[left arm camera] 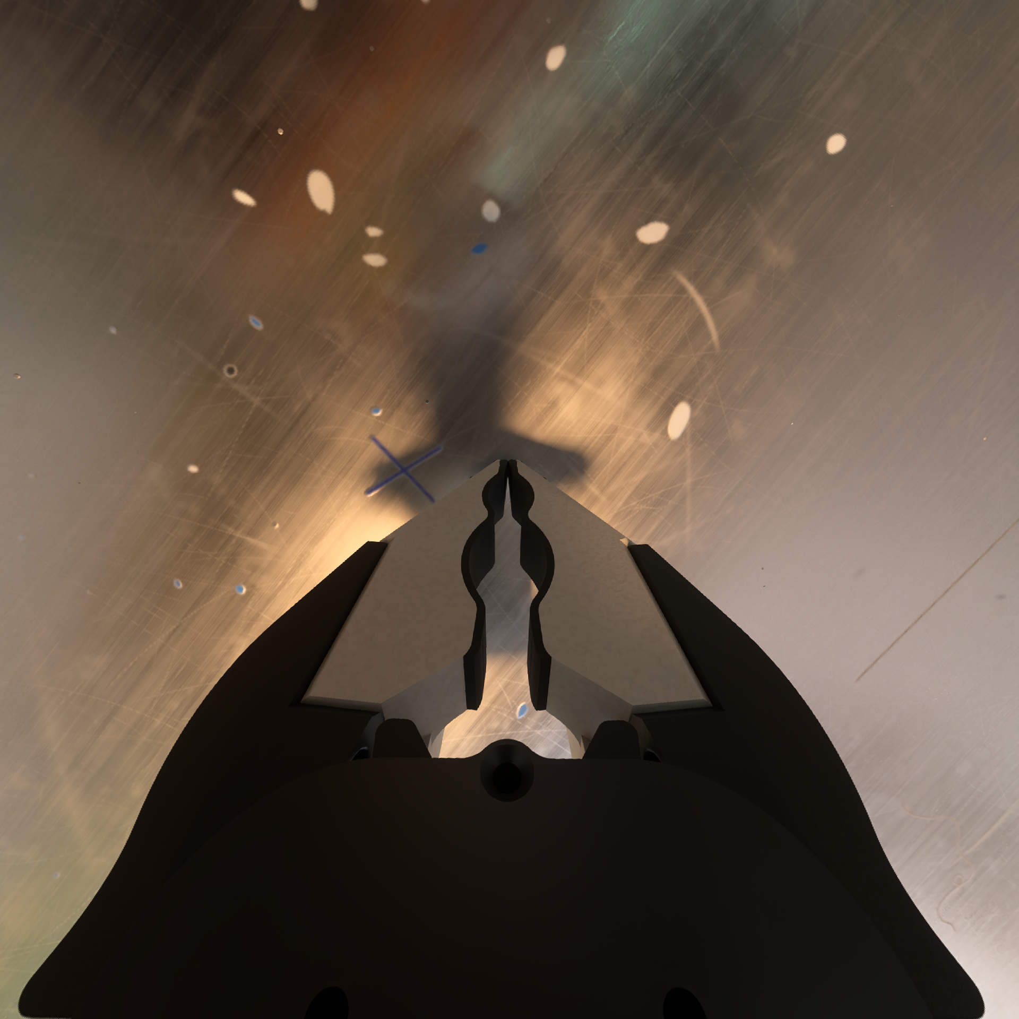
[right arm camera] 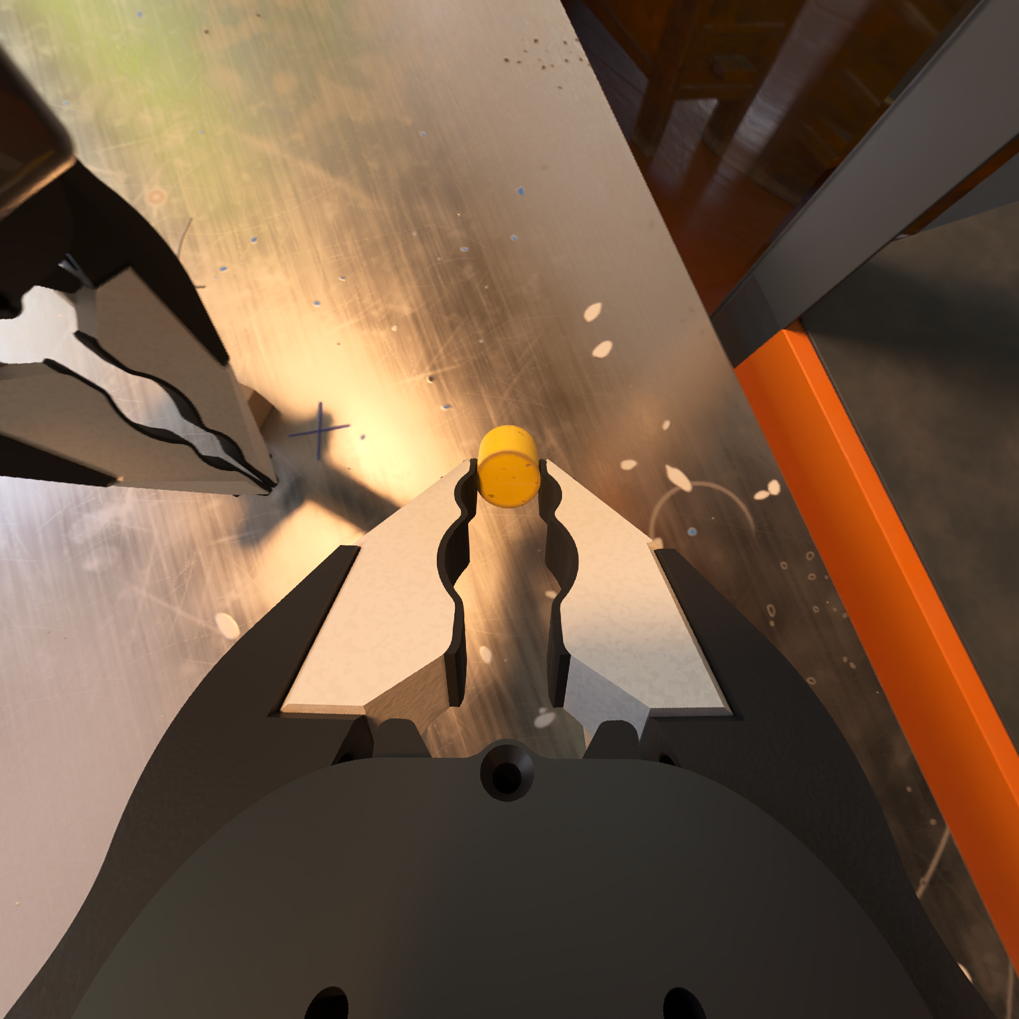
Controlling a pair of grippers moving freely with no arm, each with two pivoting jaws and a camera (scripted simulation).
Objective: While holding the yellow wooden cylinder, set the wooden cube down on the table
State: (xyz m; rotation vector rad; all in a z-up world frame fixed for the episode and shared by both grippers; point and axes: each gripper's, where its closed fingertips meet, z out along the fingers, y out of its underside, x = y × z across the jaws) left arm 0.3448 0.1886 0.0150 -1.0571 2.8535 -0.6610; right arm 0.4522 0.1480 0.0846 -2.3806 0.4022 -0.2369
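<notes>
My right gripper (right arm camera: 507,468) is shut on the yellow wooden cylinder (right arm camera: 507,477), which it holds by its sides at the fingertips, above the metal table (right arm camera: 386,220). My left gripper (left arm camera: 507,467) is shut, with its tips touching and nothing between them. It also shows in the right wrist view (right arm camera: 269,485), at the left, low over the table. A small corner of the wooden cube (right arm camera: 260,407) peeks out from behind its far finger, close to the table. The cube is hidden in the left wrist view.
A blue cross mark (right arm camera: 320,430) (left arm camera: 405,468) is drawn on the scratched, paint-flecked table beside the left gripper. The table's right edge (right arm camera: 689,309) runs close by the right gripper. Beyond it are an orange beam (right arm camera: 860,524) and a dark wooden floor (right arm camera: 717,165).
</notes>
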